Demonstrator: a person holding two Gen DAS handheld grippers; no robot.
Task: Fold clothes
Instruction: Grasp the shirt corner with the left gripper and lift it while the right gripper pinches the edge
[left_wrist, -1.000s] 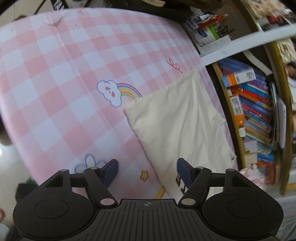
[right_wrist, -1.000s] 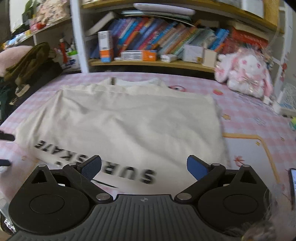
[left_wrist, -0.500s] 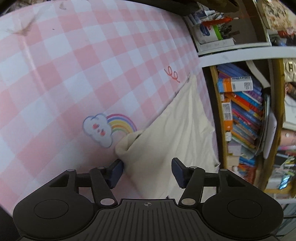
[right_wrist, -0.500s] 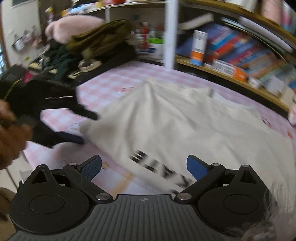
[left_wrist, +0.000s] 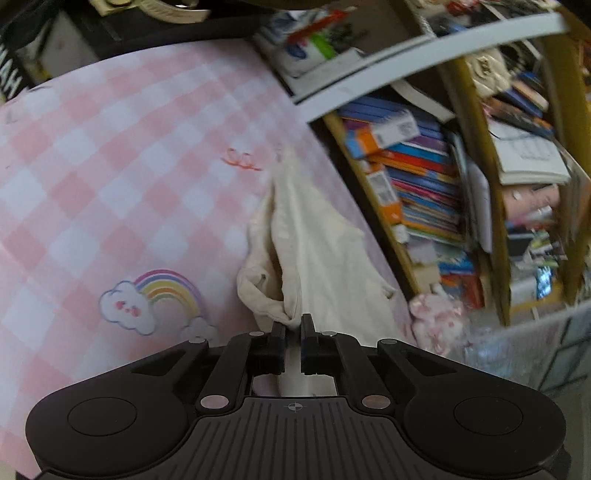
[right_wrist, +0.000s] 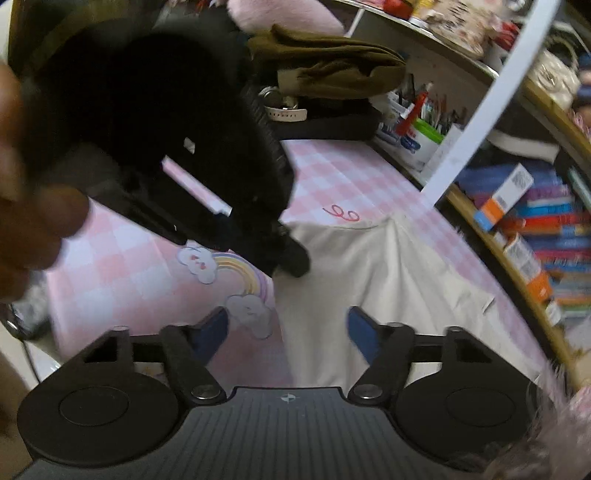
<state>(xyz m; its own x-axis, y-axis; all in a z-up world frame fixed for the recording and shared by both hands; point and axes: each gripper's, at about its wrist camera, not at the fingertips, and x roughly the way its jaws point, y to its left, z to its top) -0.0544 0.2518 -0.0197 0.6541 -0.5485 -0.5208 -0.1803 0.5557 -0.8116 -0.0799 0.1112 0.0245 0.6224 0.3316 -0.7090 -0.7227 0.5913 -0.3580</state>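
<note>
Cream shirt (left_wrist: 325, 266) lay on the table's pink checked cloth (left_wrist: 110, 177), just beside the rainbow-and-cloud print (left_wrist: 155, 299), its far side running toward the bookshelf (left_wrist: 417, 192). Left gripper (left_wrist: 293, 326) was pressed together on the shirt's near corner, a bunched wad of fabric pinched between the pads, with the edge pulled up into a loose ridge and a drooping fold beside it. Right gripper (right_wrist: 288, 328) sat low over the shirt's near edge with its jaws closing; cloth lay under the gap but the pads (right_wrist: 360, 332) did not yet press on it, so nothing was held there. From the right wrist view the left gripper (right_wrist: 291, 258) showed as a dark blurred mass gripped by a hand (right_wrist: 33, 229), tip down at the shirt's corner. Judged handling: light, thin, fully limp cloth, no stiffness, so it would sag and crease wherever unsupported; not fragile, not slippery, but a shallow pinch could slip off a single layer. Best hold looked like the corners or hem, both layers together, one corner per gripper so the edge stays taut. Containers: a white tub with a green rim (right_wrist: 424, 142) stood at the table's far end, packed with pens and similar sticks, exact contents too blurred to tell. Bookshelf was crammed with books, and dark folded clothes (right_wrist: 332, 70) were piled at the far end.
</note>
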